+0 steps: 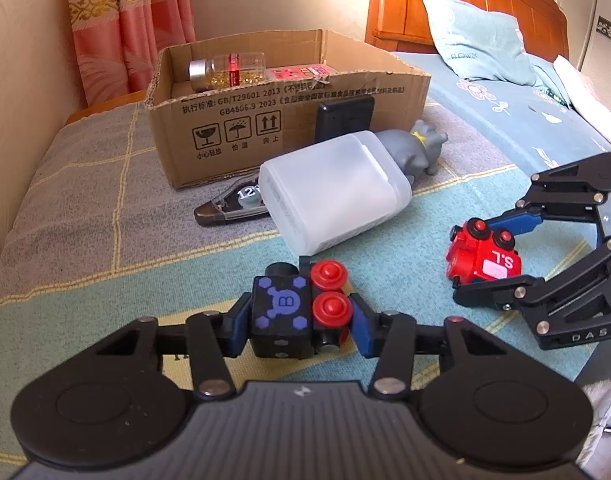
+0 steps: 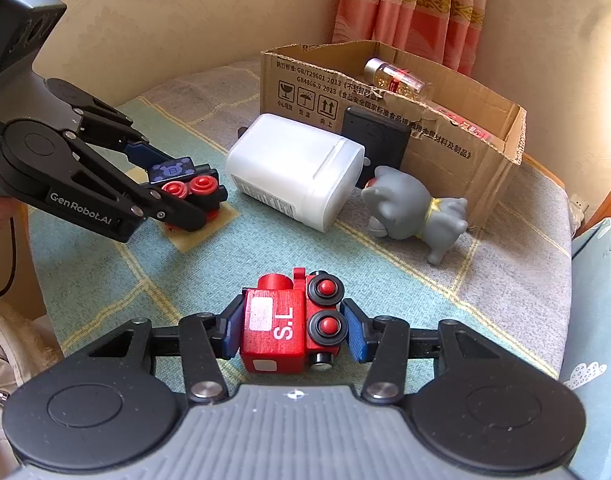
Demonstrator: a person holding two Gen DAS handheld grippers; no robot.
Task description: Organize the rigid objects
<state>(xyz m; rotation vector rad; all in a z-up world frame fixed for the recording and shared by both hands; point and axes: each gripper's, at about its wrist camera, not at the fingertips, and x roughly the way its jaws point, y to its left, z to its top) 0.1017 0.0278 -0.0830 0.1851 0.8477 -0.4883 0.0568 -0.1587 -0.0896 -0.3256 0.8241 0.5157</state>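
Gripping a black toy train (image 1: 301, 312), the left hand-held gripper (image 1: 301, 318) sits near the cardboard box (image 1: 289, 120); the right hand-held gripper (image 2: 291, 330) clamps a red toy train (image 2: 291, 320).

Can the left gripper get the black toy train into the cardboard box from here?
Probably yes. The left gripper brackets the black toy train, and the cardboard box is open-topped. The white plastic container lies between, so lift over it.

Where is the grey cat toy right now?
The grey cat lies on the blanket by the box's front corner, just right of the white tub in the right wrist view.
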